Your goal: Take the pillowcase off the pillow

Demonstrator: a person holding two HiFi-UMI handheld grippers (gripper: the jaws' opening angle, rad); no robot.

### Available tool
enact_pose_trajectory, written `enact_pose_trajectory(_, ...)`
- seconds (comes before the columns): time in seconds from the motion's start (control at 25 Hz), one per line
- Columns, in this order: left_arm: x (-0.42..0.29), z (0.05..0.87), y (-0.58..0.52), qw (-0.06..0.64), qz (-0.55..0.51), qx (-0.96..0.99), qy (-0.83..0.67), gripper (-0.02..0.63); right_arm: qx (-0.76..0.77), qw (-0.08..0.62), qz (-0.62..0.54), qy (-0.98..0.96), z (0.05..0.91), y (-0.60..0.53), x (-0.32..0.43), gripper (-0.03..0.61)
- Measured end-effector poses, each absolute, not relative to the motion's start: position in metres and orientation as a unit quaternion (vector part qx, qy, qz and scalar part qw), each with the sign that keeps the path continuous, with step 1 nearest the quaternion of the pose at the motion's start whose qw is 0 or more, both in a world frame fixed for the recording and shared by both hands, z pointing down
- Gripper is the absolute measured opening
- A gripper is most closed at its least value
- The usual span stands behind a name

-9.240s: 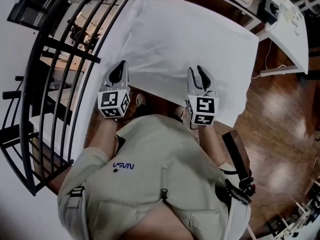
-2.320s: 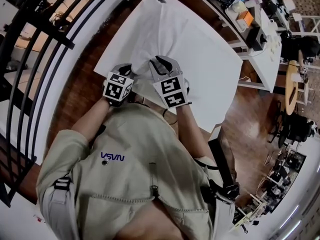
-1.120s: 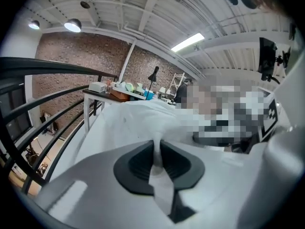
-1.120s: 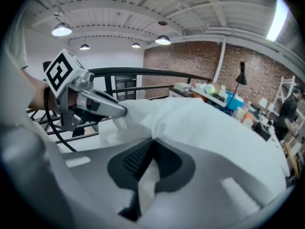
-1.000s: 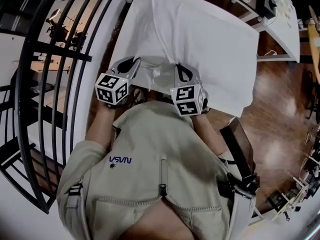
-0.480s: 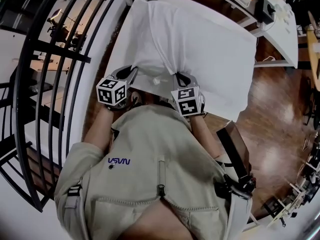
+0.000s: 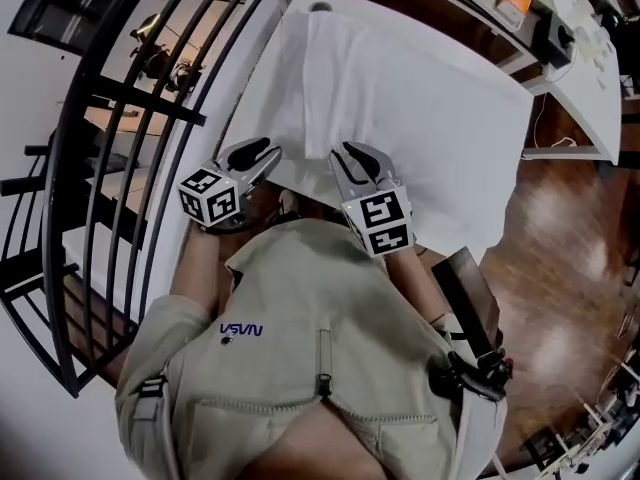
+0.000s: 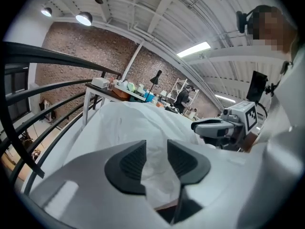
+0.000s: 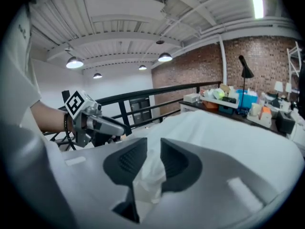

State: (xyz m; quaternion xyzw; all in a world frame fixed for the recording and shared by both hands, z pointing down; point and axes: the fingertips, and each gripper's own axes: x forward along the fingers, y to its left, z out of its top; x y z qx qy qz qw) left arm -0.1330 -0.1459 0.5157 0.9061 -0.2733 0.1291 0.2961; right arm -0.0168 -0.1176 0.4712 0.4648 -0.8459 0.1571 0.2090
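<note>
black metal railing (image 7: 140, 105) down the left, shiny wood floor (image 7: 570, 258) on the right, cluttered desk (image 9: 224, 103) with a black lamp (image 9: 245, 69), brick wall (image 8: 71, 56) behind.

The left gripper (image 7: 258, 156) and right gripper (image 7: 352, 158) are held side by side, pointing forward and slightly down. Both pairs of jaws have just been opening, with pillowcase (image 9: 151, 170) cloth loose between them.

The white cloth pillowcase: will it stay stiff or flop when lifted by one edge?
Probably floppy: the white cloth pillowcase is bunched into soft folds at its near edge. Likely light too, as long creases run across it.
</note>
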Motion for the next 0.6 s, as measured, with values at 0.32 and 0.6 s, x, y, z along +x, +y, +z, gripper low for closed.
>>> enact_pose_trajectory(0.32,-0.143,0.499,-0.178,0.264,0.116,0.896,-0.339,0.149,0.463,0.193,0.132,-0.855,0.459,-0.143,-0.015,0.087)
enact_pose_trajectory(0.6,-0.123,0.498,-0.241,0.246,0.117,0.912,-0.308,0.235,0.495,0.221,0.111,-0.833,0.446,-0.18,-0.023,0.087)
